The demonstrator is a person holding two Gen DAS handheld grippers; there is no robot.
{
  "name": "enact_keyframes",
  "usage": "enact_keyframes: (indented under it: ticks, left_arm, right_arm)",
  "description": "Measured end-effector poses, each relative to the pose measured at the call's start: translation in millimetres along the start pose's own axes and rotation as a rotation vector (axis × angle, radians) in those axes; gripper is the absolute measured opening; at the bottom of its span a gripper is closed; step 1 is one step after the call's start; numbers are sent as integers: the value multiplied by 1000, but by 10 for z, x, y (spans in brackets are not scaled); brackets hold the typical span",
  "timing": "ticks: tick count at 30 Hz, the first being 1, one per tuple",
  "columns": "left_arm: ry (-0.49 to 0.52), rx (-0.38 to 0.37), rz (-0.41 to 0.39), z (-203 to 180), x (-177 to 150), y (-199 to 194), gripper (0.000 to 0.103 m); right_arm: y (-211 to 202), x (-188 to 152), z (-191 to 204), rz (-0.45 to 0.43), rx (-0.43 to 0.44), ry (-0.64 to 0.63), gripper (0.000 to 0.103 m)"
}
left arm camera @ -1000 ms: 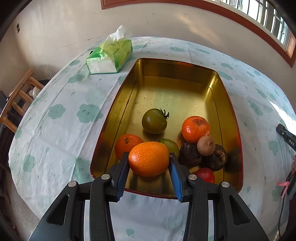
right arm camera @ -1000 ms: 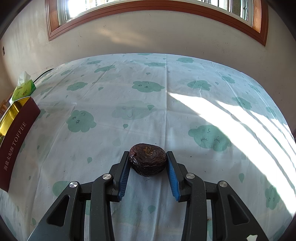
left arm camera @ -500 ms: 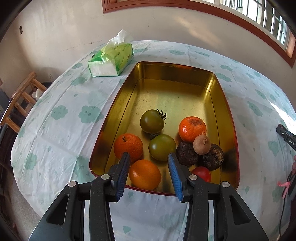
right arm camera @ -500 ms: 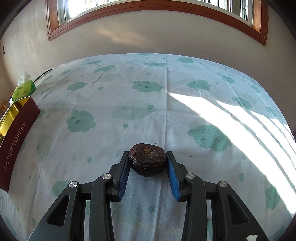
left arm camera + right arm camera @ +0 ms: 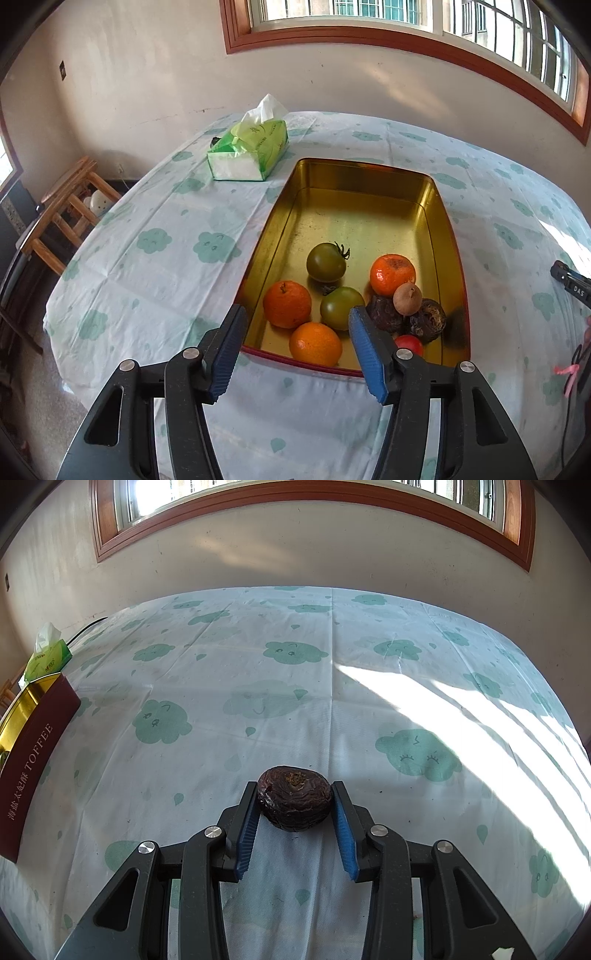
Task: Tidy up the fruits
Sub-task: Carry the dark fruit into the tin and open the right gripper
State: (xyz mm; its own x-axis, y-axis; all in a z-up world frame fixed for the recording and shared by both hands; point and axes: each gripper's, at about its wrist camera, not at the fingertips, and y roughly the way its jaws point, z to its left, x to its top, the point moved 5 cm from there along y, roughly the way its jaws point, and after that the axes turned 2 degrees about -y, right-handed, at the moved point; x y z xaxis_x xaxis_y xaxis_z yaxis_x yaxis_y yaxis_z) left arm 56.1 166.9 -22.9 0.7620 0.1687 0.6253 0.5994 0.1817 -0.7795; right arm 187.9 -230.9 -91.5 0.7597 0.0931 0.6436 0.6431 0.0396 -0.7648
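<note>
In the left wrist view a gold tin (image 5: 369, 177) lies on the table. It holds three oranges, one (image 5: 315, 344) at the near rim, two green tomatoes (image 5: 326, 262), two dark wrinkled fruits (image 5: 426, 321), a small brown fruit (image 5: 407, 299) and a red fruit (image 5: 409, 344). My left gripper (image 5: 297, 349) is open and empty, raised above the tin's near edge. In the right wrist view my right gripper (image 5: 294, 816) is shut on a dark wrinkled passion fruit (image 5: 293, 803) just above the tablecloth.
A green tissue pack (image 5: 249, 155) stands beyond the tin's far left corner. A wooden stool (image 5: 62, 218) is off the table's left side. The tin's maroon side marked TOFFEE (image 5: 33, 768) shows at the left of the right wrist view. The other gripper's tip (image 5: 570, 284) shows at far right.
My left gripper opened and dropped the orange into the tin's near end, then pulled back and up. The right gripper has stayed still with the passion fruit.
</note>
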Motion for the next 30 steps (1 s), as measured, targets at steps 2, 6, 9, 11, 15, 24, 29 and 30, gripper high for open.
enact_keyframes:
  ticks: [2,6,9,11,15,24,29,30]
  left_arm:
    - [1,13,-9,21,-18,-31,62]
    - [-16,27,-9,66,-53,-62,62]
    - [-23,37,-9,99,-75,-74,62]
    - [-31,40,-14,120,-93,-87,63]
    - [-25,40,-3,128,-130,-92,63]
    - [-82,34,14,339,-206,-198,63]
    - [-89,67,1,513,-245,-260,63]
    - [-90,72,3,538,-257,-262,63]
  right_arm:
    - [1,1,-1,0,-1,-2,35]
    - [-18,-3,-1,-4,-2,0,34]
    - [-88,-2,19,-11,29,43,34]
    - [-185,16,111,-24,47,39,34]
    - [-430,56,570,-44,158,-34,34]
    - [-940,11,2170,-49,498,-275,34]
    - [-966,-67,2829,-12,569,-394,34]
    - [-951,-87,2927,-8,571,-413,34]
